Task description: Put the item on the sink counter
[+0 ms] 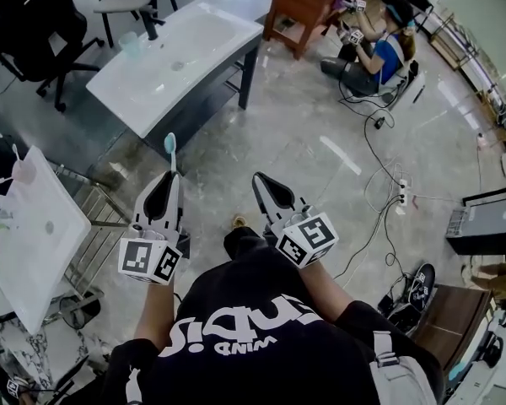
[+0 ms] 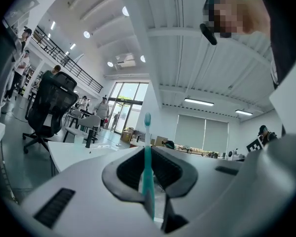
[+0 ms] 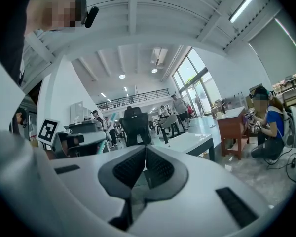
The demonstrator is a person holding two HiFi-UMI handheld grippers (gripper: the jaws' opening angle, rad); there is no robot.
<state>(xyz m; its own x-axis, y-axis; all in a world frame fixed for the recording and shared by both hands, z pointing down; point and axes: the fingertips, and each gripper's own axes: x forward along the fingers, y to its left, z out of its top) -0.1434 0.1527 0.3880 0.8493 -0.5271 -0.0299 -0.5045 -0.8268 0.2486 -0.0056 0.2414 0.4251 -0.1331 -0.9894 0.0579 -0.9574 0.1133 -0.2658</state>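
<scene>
Plainly, the biggest thing ahead is the white sink counter [image 1: 204, 40], lying at about 12 o'clock from the person in the head view, with its dark faucet [image 1: 149, 25] and a pale green cup [image 1: 131, 42] toward its far edge; a second sink counter [image 1: 34, 251] sits at roughly 9 o'clock from the left gripper [image 1: 170, 175], and near it; which of the two is meant cannot be told from the task alone, though both lie on the left gripper's side, so that gripper is the nearer one either way; the right gripper [image 1: 259, 178] hangs alongside at 3 o'clock of the left one, its jaws pressed together with nothing between them; the left gripper's jaws are clamped on a teal toothbrush [image 1: 169, 152], gripped low on the handle, its long axis running straight out along the jaws so that the brush head stands clear beyond the tips and points toward 12 o'clock, at the far counter; the toothbrush is well apart from both counters and over bare floor; I judge the coming move to be a carry forward or to the left, then a lowering until the handle lies flat on the counter's bare rim.
</scene>
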